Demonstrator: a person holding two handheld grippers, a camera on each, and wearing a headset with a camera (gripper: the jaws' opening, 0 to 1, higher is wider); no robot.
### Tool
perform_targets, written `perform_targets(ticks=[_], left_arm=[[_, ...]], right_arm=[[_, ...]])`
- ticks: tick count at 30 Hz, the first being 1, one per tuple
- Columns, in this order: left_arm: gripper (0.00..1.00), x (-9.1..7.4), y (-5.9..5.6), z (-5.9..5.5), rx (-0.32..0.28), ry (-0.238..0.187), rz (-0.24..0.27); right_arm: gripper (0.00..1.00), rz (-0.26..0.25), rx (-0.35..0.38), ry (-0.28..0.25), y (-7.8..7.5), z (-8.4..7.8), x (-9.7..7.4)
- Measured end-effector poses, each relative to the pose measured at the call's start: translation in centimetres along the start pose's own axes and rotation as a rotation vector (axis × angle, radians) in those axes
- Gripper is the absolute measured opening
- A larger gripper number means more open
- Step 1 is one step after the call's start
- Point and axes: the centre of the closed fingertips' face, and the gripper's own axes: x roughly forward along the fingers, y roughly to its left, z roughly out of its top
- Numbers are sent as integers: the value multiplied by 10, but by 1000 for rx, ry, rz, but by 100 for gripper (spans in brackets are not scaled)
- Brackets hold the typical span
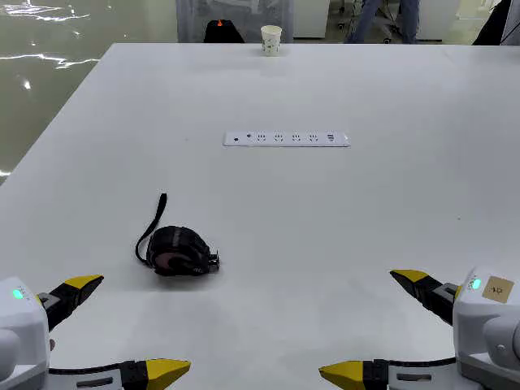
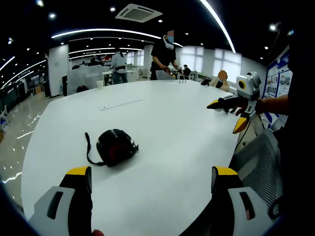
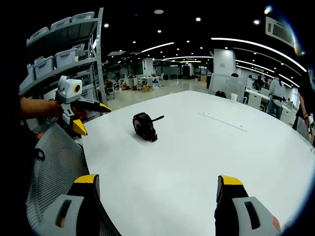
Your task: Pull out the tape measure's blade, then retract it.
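Pull-out not begun. Your left gripper (image 1: 126, 325) and right gripper (image 1: 374, 325) gape wide, empty; tape measure (image 1: 177, 251) lies ahead of the left. Secure it next.

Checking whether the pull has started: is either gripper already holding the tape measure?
No, the tape measure lies alone on the table, with the left gripper and right gripper both open and short of it.

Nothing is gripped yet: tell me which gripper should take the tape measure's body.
Left. The tape measure lies on the left half of the table, nearer the open left gripper; the right gripper, also open, sits farther across.
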Motion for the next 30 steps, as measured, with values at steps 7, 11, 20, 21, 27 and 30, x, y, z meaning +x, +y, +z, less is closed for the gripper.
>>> perform_targets(ticks=[7, 11, 20, 21, 27, 30], left_arm=[[99, 0, -1, -1, 3, 4, -4], [99, 1, -2, -1, 4, 4, -5], [99, 1, 0, 0, 9, 7, -4], [99, 1, 0, 0, 9, 7, -4], [99, 2, 1, 0, 14, 13, -8], [99, 2, 2, 0, 18, 16, -10]], right_arm=[[99, 0, -1, 3, 0, -1, -1], [99, 1, -5, 5, 0, -1, -2], [99, 2, -11, 8, 0, 0, -1], [99, 2, -11, 9, -1, 0, -1], [99, 7, -16, 12, -2, 0, 0], [99, 12, -18, 15, -3, 0, 1]])
